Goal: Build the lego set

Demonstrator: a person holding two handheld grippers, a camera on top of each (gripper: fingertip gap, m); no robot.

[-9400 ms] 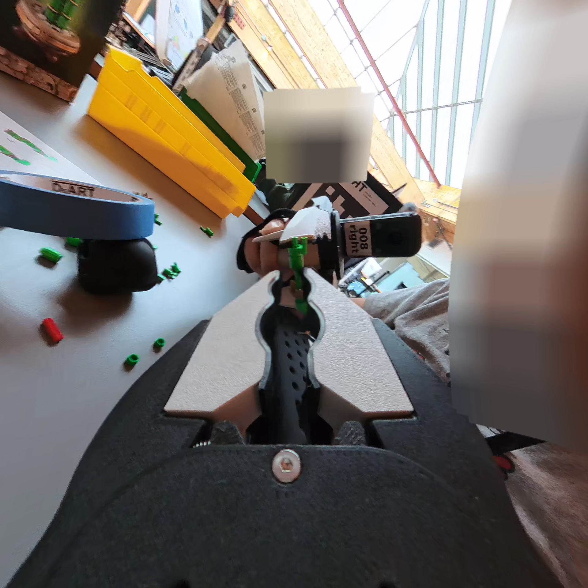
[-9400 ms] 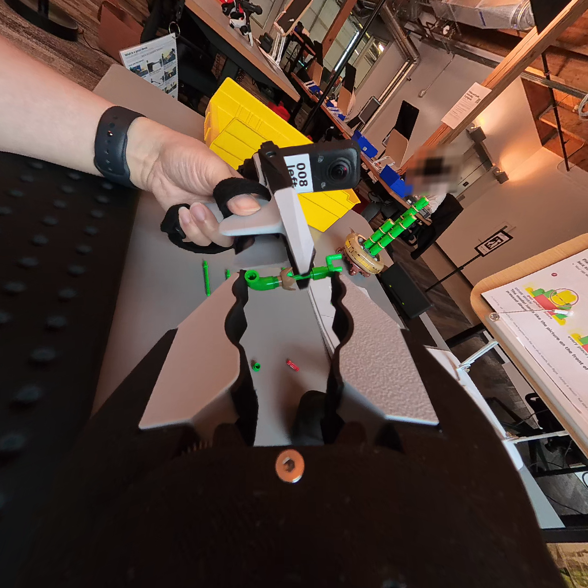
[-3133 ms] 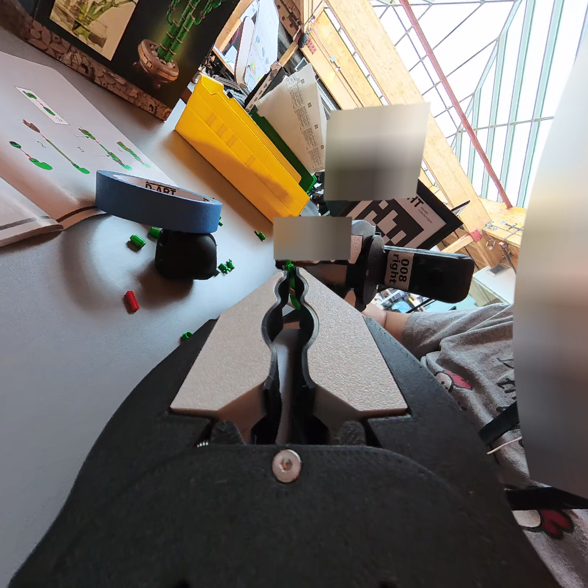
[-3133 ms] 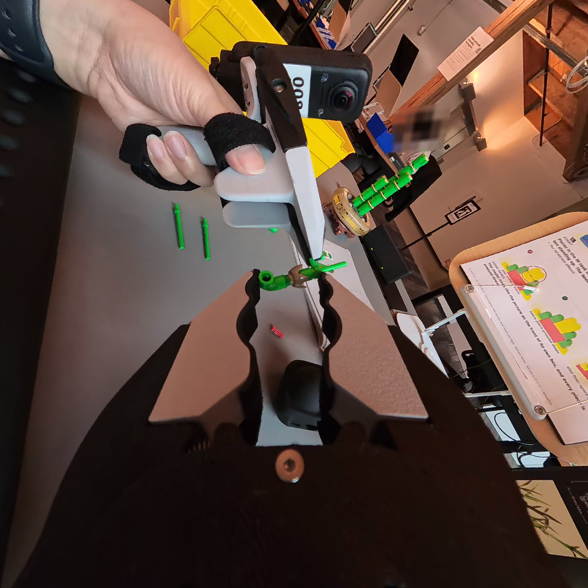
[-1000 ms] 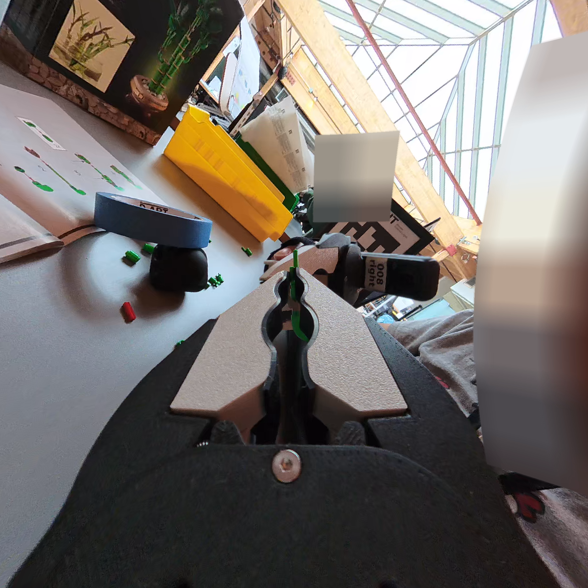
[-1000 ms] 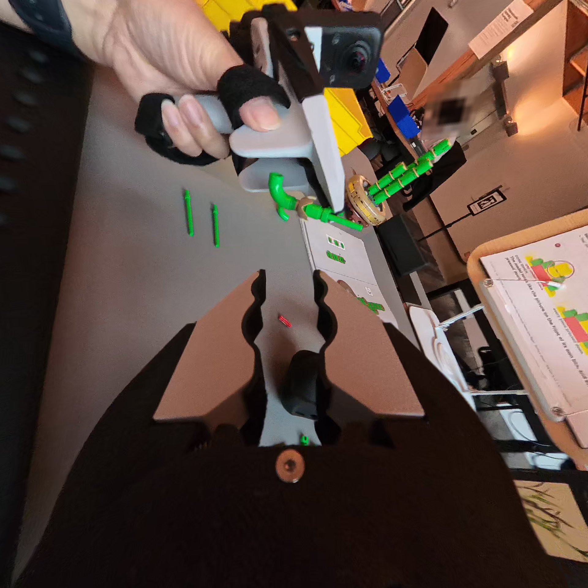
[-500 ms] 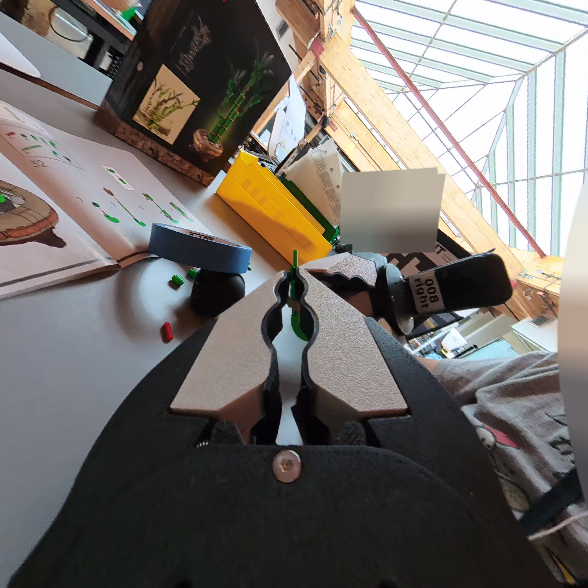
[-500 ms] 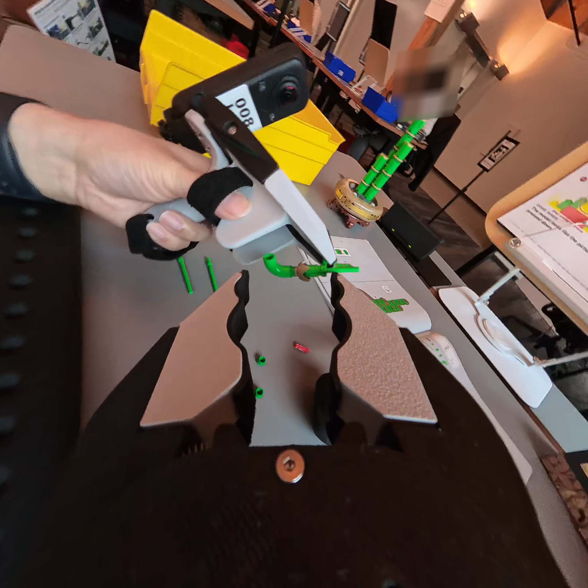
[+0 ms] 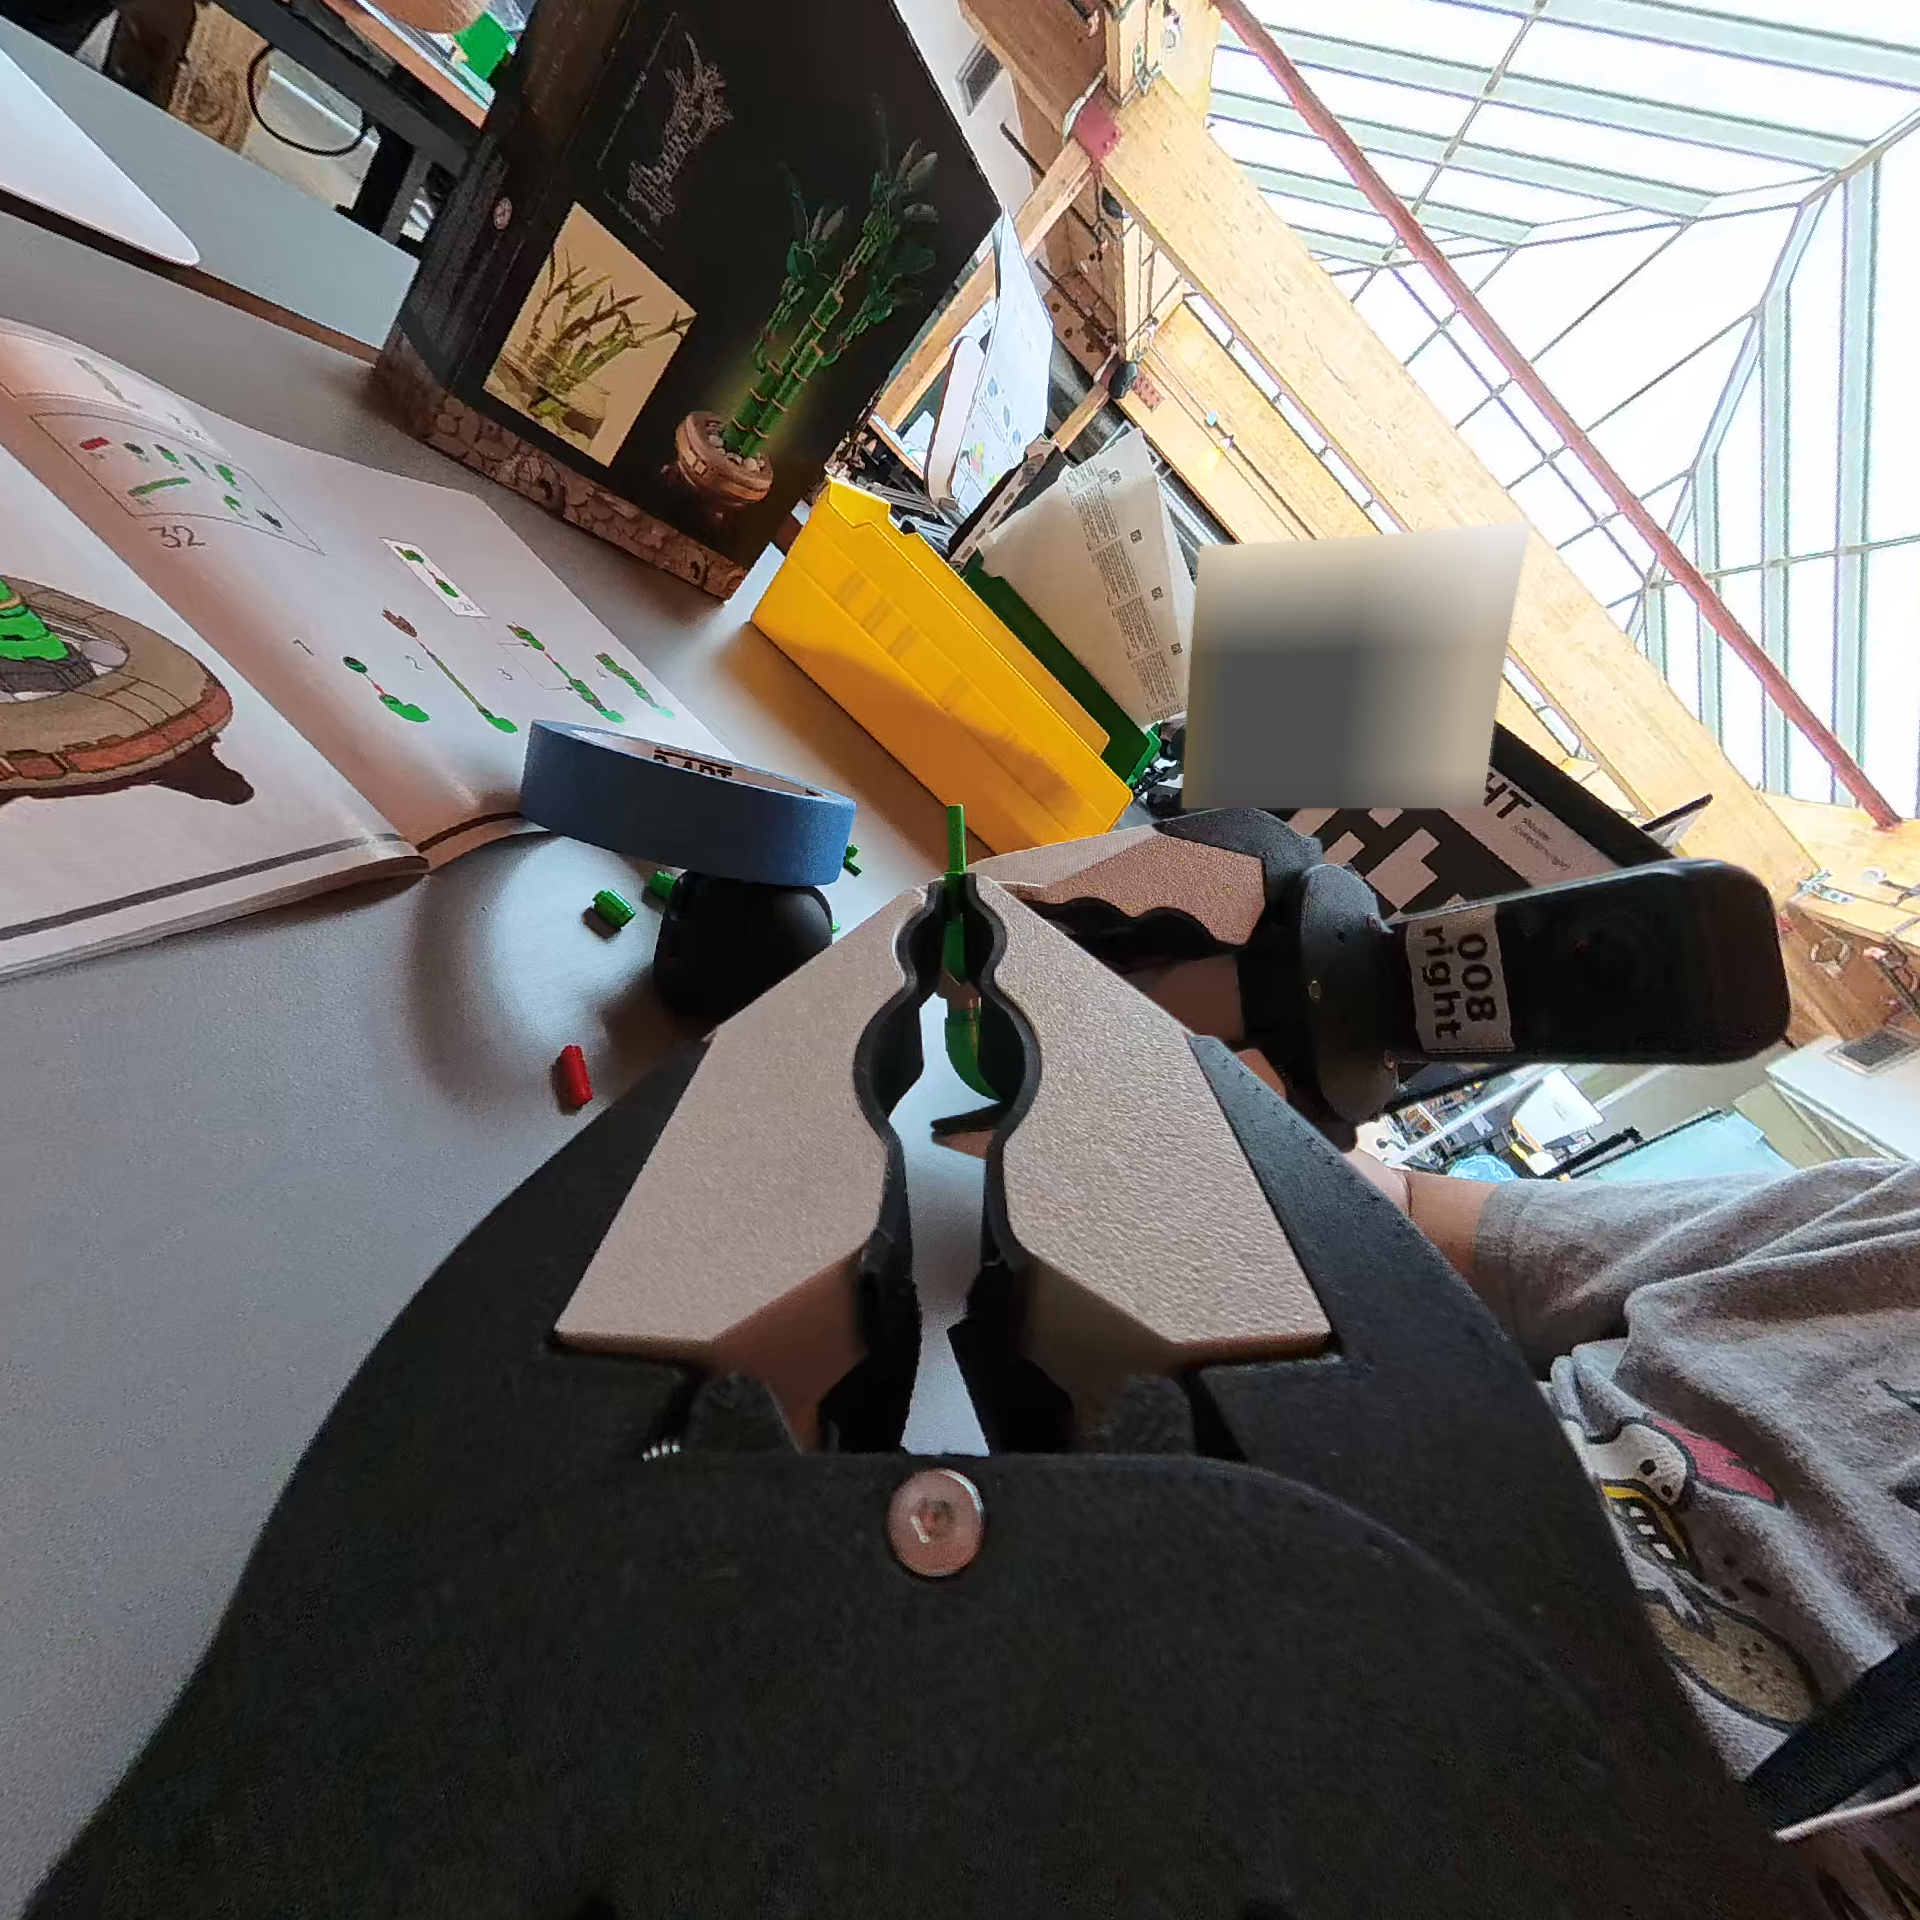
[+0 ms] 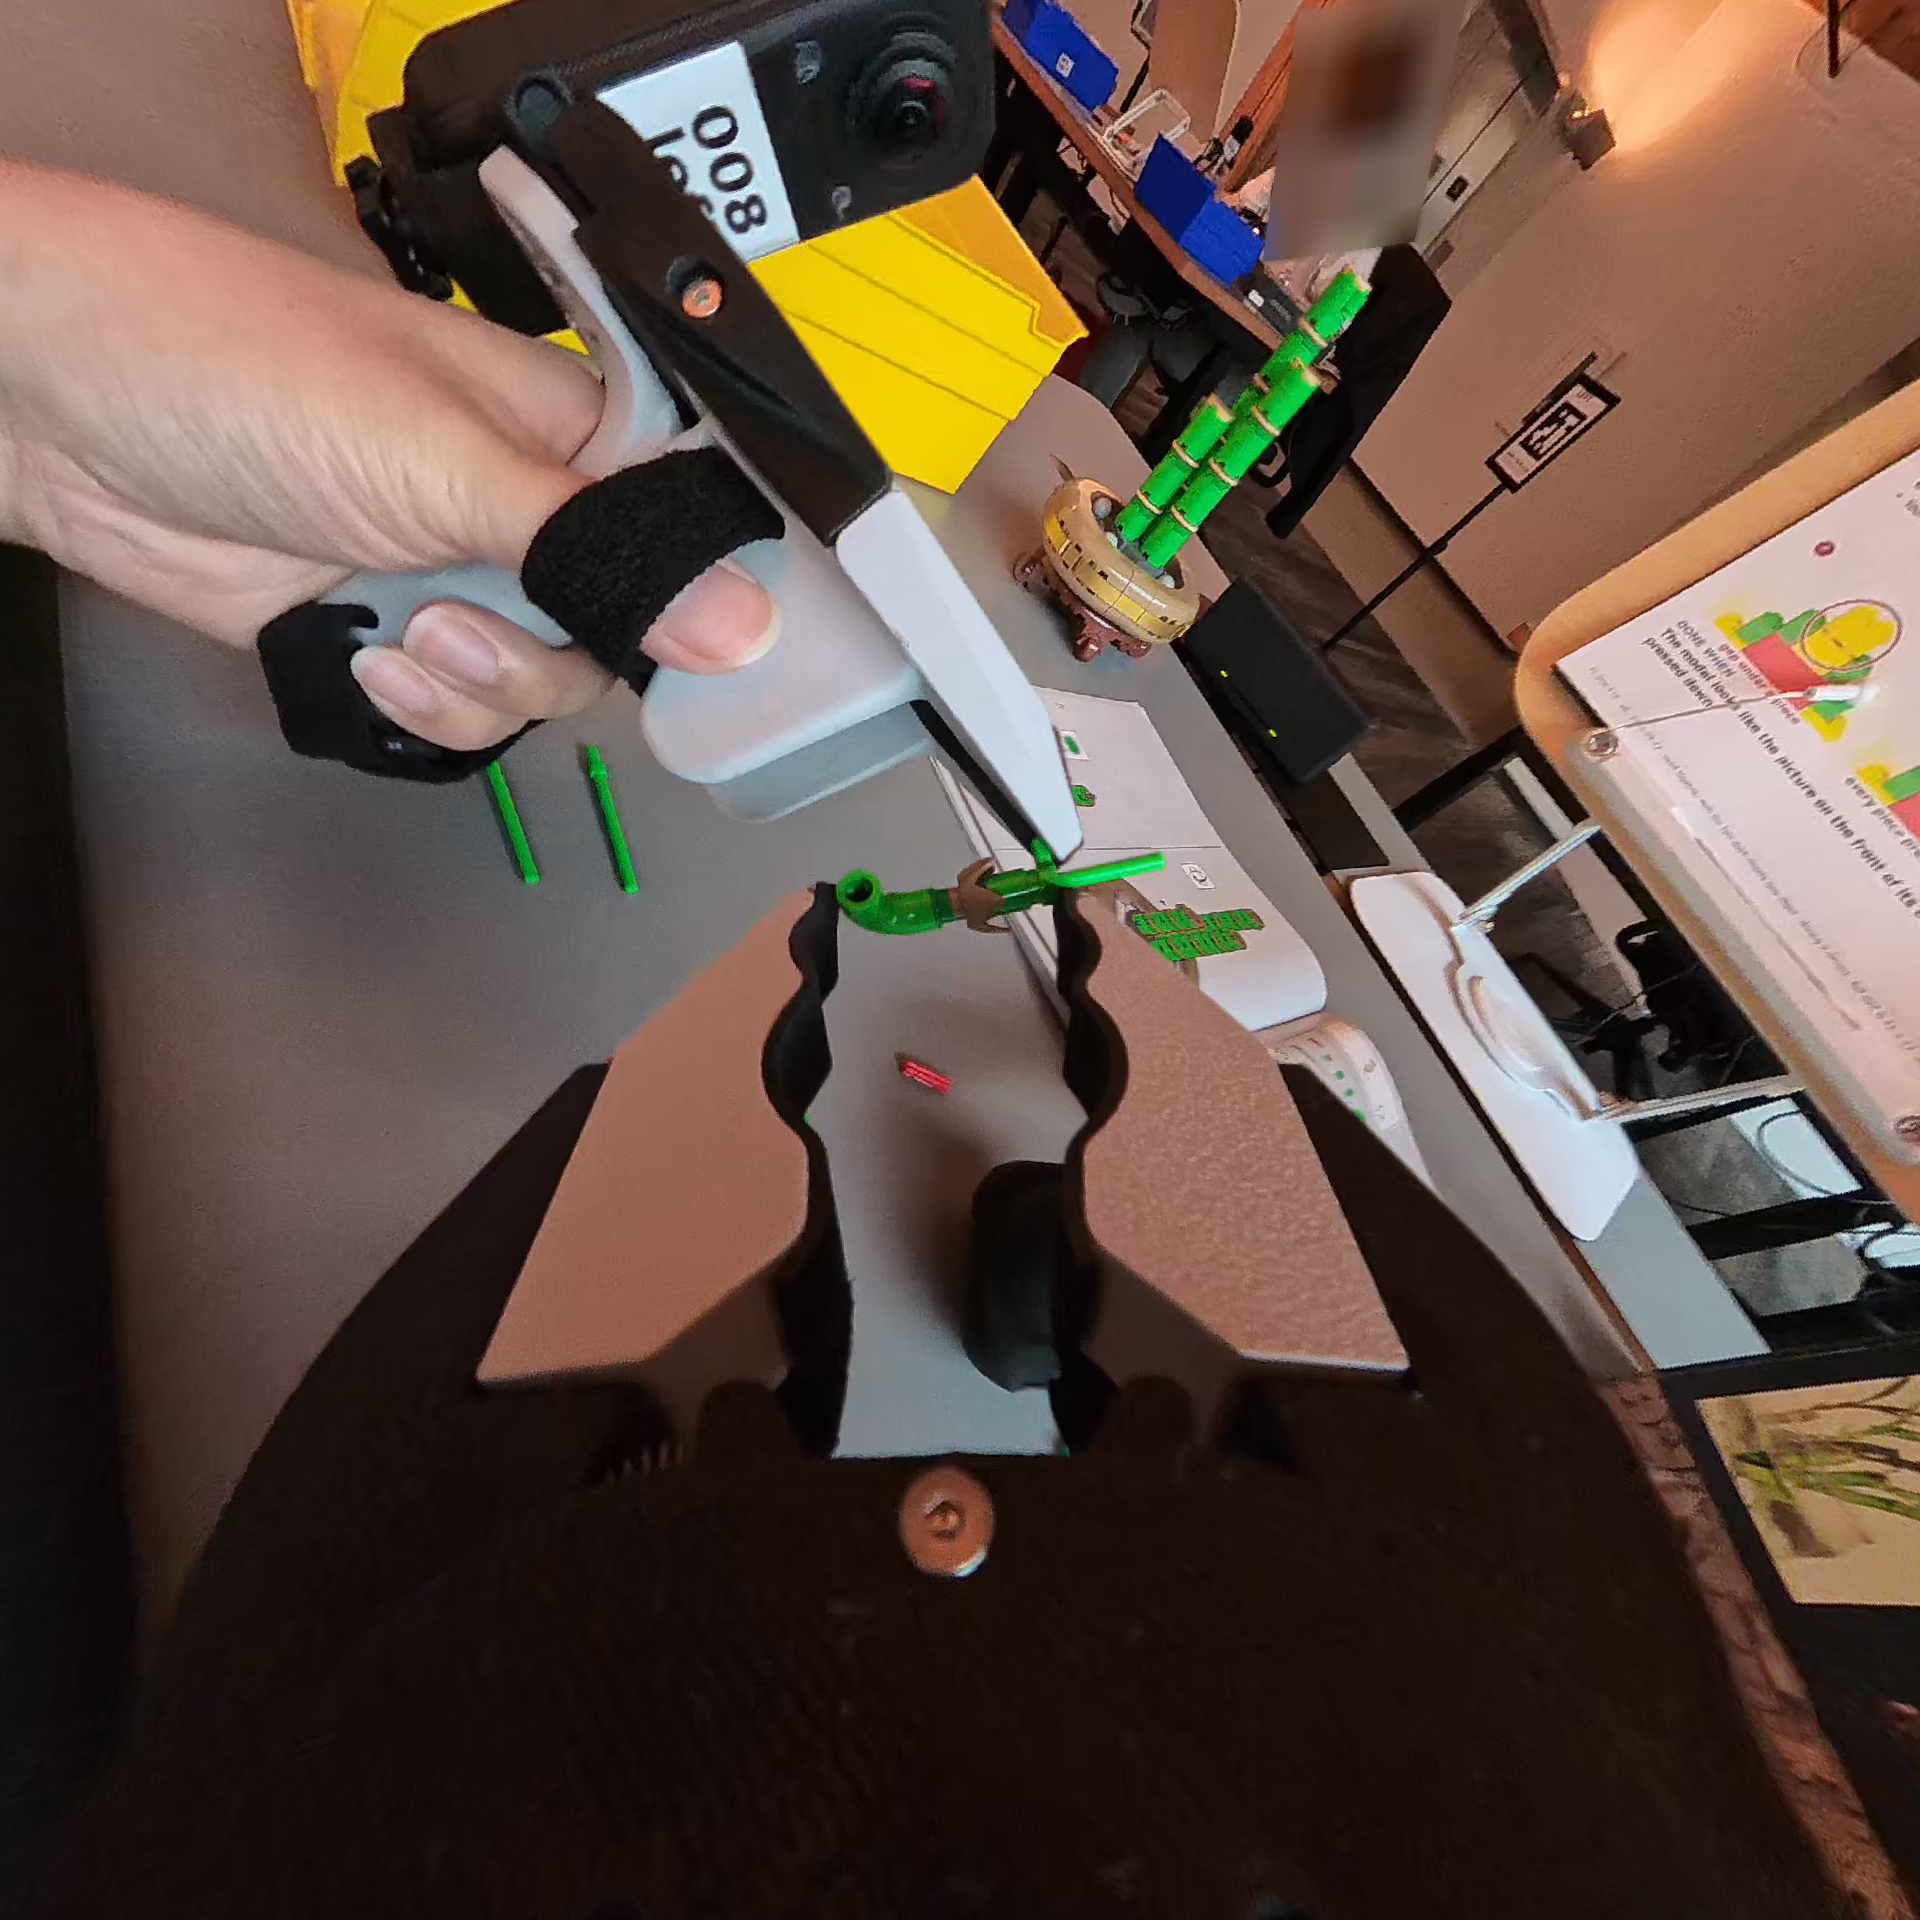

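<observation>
My left gripper [image 9: 954, 896] is shut on a thin green stem assembly [image 9: 956, 935]. Its rod tip sticks out above the fingertips and its curved elbow [image 9: 968, 1055] hangs in the gap behind them. In the right wrist view the left gripper [image 10: 1049, 844] pinches the same stem [image 10: 935, 902], which has a brown collar and lies crosswise just beyond my right gripper [image 10: 945, 920]. The right gripper is open and empty, with the elbow end near its left fingertip. The built bamboo model [image 10: 1195, 488] stands in its tan pot [image 10: 1117, 587] farther back.
Two green rods [image 10: 561, 821], a red piece [image 10: 923, 1073] and a black lump [image 10: 1018, 1268] lie on the grey table. A blue tape roll [image 9: 686, 800], open booklet [image 9: 260, 644], set box [image 9: 686, 260] and yellow bin [image 9: 935, 675] sit at the back. My left and right fingertips are right by each other. From the right gripper's tips to the red piece [image 10: 923, 1073] is close to 10 cm. It is also in sight in the left wrist view [image 9: 567, 1083].
The held stem and my open right gripper have come together: one second ago the stem was higher and farther off, now it lies level at the right fingertips. The left grip has stayed shut.
</observation>
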